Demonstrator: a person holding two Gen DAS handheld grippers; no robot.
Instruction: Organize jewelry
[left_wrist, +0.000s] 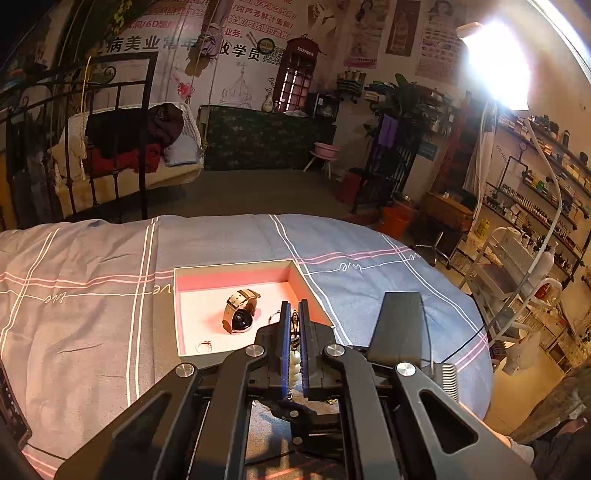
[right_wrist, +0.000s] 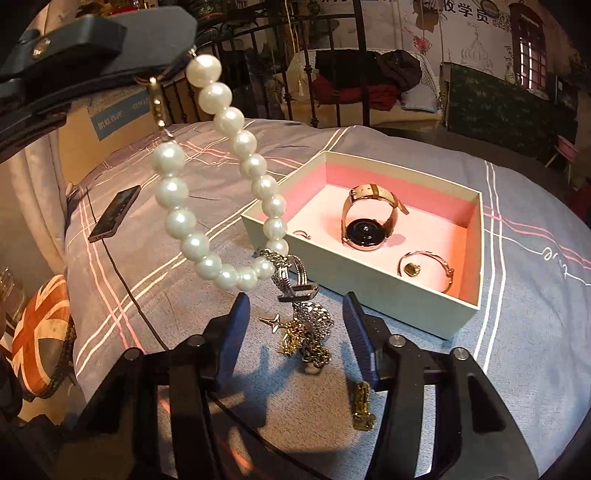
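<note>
My left gripper (left_wrist: 293, 308) is shut on a white pearl bracelet (left_wrist: 294, 363), with beads showing between its pads. In the right wrist view that bracelet (right_wrist: 218, 177) hangs in a loop from the left gripper (right_wrist: 173, 59) at the upper left, above the bedspread. My right gripper (right_wrist: 297, 317) is open over a tangled pile of chains (right_wrist: 306, 332) and touches none of it. Beyond lies an open box (right_wrist: 369, 275) with a pink lining. It holds a watch (right_wrist: 365, 221), a bangle (right_wrist: 424, 266) and a small ring (right_wrist: 301, 234).
A gold clasp piece (right_wrist: 362, 406) lies by the right finger and a star earring (right_wrist: 273, 321) beside the pile. A phone (right_wrist: 114, 214) with its cable lies at the bed's left. The box (left_wrist: 177, 314) sits mid-bed. A bright lamp (left_wrist: 495, 62) glares at the right.
</note>
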